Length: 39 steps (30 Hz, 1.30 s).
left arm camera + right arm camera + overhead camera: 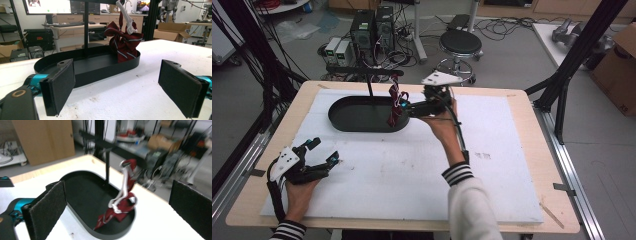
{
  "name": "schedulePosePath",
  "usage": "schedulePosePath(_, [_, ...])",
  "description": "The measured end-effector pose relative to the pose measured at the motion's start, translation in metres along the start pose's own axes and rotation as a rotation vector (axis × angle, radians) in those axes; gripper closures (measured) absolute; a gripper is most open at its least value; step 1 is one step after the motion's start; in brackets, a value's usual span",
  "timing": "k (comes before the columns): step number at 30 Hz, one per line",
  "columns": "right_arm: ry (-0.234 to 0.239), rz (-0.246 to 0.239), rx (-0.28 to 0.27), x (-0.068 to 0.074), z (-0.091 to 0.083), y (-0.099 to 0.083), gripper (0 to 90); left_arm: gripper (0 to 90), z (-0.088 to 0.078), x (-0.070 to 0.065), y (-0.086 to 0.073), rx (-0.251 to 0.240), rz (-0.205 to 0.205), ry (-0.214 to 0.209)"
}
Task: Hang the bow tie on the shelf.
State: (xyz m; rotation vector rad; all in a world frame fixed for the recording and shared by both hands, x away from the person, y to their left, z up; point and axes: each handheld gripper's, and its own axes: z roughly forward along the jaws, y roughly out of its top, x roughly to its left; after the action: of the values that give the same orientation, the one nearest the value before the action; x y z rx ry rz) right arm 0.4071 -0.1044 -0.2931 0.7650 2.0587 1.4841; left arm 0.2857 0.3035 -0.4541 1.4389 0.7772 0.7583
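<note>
Where the white mat (412, 175) covers the wooden table (532, 100), a wide bare stretch lies open toward the near edge and the right side. At the far left sits the black oval tray (347, 117), a thin post (370, 90) rising from it. A dark red striped bow tie (126, 43) hangs at the tray's right end — its lower part inside the rim. Just beside that end hovers the right gripper (404, 106), jaws spread, holding nothing. Near the front left corner rests the left gripper (323, 151), jaws apart too — well clear of the tray.

Illumination even, overhead, diffuse; shadows soft. White desk (422, 175) bright, mild glare. High view soft, low-resolution. Left gripper view sharp; monitors overexposed. Right gripper view motion-blurred throughout, background smeared; red bow tie (123, 205) indistinct.
</note>
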Motion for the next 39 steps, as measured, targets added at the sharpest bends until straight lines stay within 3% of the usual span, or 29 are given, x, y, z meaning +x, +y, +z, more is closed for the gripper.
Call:
schedulePosePath(3, [-0.014, -0.043, -0.027, -0.004, -0.04, -0.007, 0.4, 14.3, 0.0, 0.0, 0.0, 0.0, 0.001, 0.0])
schedulePosePath(5, [-0.028, -0.045, -0.042, -0.006, -0.071, -0.019, 0.4, 14.3, 0.0, 0.0, 0.0, 0.0, 0.001, -0.001])
schedulePosePath(6, [-0.029, -0.043, -0.049, -0.006, -0.078, -0.022, 0.4, 14.3, 0.0, 0.0, 0.0, 0.0, 0.001, 0.0])
schedulePosePath(7, [-0.047, -0.048, -0.053, -0.007, -0.098, -0.034, 0.4, 14.3, 0.0, 0.0, 0.0, 0.0, 0.001, 0.0])
schedulePosePath(10, [-0.091, -0.041, -0.052, -0.007, -0.133, -0.06, 0.4, 14.3, 0.0, -0.001, 0.0, 0.001, 0.007, 0.003])
schedulePosePath(12, [-0.128, -0.025, -0.083, -0.008, -0.155, -0.084, 0.4, 14.3, 0.001, -0.001, 0.0, 0.006, 0.01, 0.002])
schedulePosePath(14, [-0.151, 0.009, -0.114, -0.008, -0.167, -0.105, 0.4, 14.3, 0.001, -0.001, 0.0, 0.007, 0.012, 0.003])
schedulePosePath(18, [-0.218, 0.045, -0.201, -0.005, -0.172, -0.15, 0.4, 14.3, 0.001, -0.002, 0.0, 0.008, 0.015, 0.007])
schedulePosePath(21, [-0.248, 0.056, -0.253, 0.001, -0.168, -0.172, 0.4, 14.3, 0.001, -0.002, 0.0, 0.012, 0.023, 0.009])
schedulePosePath(24, [-0.257, 0.062, -0.243, 0.005, -0.162, -0.187, 0.4, 14.3, 0.001, -0.003, 0.0, 0.011, 0.022, 0.01])
schedulePosePath(30, [-0.237, 0.121, -0.222, 0.006, -0.153, -0.205, 0.4, 14.3, 0.001, -0.002, 0.0, 0.016, 0.021, 0.014])
schedulePosePath(33, [-0.236, 0.111, -0.178, 0.006, -0.149, -0.207, 0.4, 14.3, 0.001, -0.002, 0.0, 0.015, 0.021, 0.016])
schedulePosePath(39, [-0.234, 0.115, -0.193, 0.005, -0.147, -0.211, 0.4, 14.3, 0.001, -0.002, 0.0, 0.011, 0.021, 0.018])
